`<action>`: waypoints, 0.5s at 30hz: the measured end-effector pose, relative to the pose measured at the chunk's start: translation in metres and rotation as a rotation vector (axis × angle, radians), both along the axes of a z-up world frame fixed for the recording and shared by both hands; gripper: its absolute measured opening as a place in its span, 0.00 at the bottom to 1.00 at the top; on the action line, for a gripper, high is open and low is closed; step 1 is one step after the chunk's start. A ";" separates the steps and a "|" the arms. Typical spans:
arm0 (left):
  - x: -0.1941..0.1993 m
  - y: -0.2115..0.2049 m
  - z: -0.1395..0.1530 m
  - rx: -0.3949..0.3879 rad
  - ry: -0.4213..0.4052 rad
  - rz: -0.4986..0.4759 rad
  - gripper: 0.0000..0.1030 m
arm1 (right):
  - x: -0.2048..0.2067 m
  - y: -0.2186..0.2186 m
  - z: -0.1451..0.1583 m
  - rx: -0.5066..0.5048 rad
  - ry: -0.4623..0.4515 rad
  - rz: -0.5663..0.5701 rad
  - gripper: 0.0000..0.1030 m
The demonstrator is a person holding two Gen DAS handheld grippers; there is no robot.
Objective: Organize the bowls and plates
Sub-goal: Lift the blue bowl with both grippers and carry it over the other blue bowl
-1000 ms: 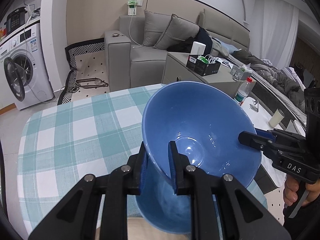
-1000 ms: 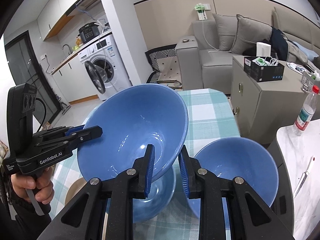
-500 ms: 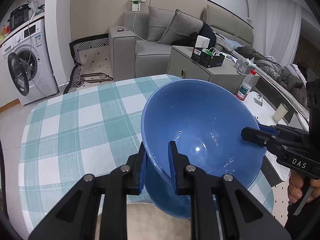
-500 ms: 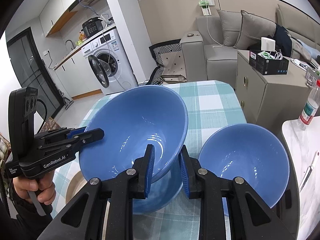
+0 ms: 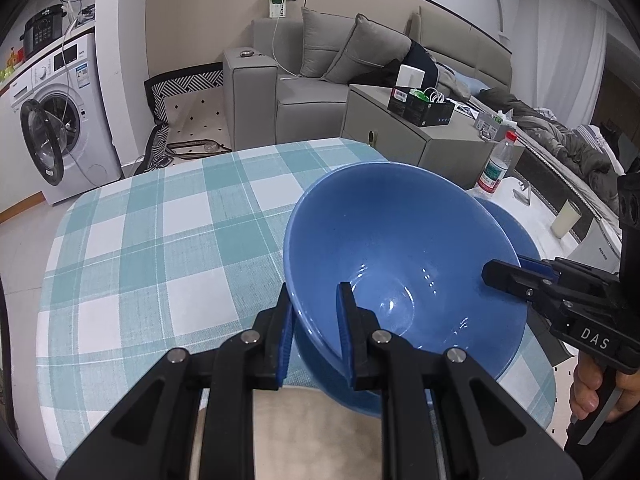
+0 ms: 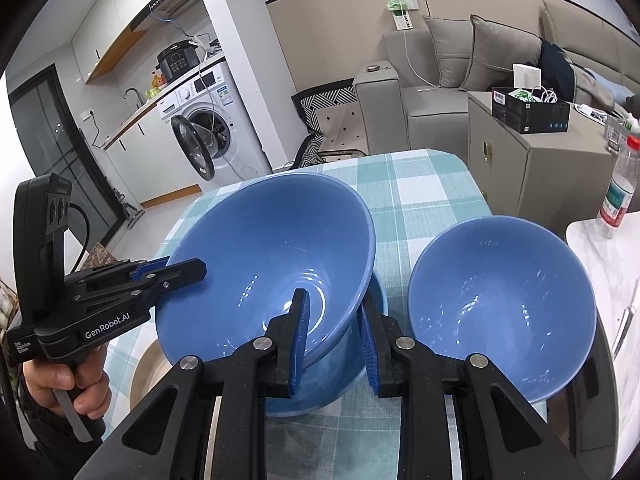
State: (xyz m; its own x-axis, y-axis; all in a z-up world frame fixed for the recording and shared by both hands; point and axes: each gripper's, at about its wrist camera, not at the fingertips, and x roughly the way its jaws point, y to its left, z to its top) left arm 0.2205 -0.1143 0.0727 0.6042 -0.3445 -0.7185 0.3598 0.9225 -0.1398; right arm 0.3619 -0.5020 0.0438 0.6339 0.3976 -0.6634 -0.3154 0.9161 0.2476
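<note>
Upper blue bowl (image 6: 272, 256) held tilted over lower bowl (image 6: 320, 380) on worktop (image 5: 160, 240), not yet seated. Left gripper (image 5: 312, 324) and right gripper (image 6: 332, 328) fingers each pinch its rim. Second bowl (image 6: 500, 300) beside, unstacked. Plates: not identifiable. Judgement: stacking early-to-mid stage.

Black handheld grippers, blue finger pads, bare hands.

The left gripper (image 5: 314, 328) has matte black angular arms with 4 round silver screws and blue ribbed pads; in the right wrist view its side reads "GenRobot.AI" in white, with a black cable and a boxy black camera head. The right gripper (image 6: 334, 334) matches, marked "DAS" in the left wrist view. The left hand (image 6: 66, 386) and right hand (image 5: 598, 390) show bare skin on grey triggers.
</note>
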 end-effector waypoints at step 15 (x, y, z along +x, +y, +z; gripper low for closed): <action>-0.002 -0.010 -0.015 0.071 0.005 0.003 0.17 | -0.006 0.004 -0.014 -0.051 0.002 -0.006 0.26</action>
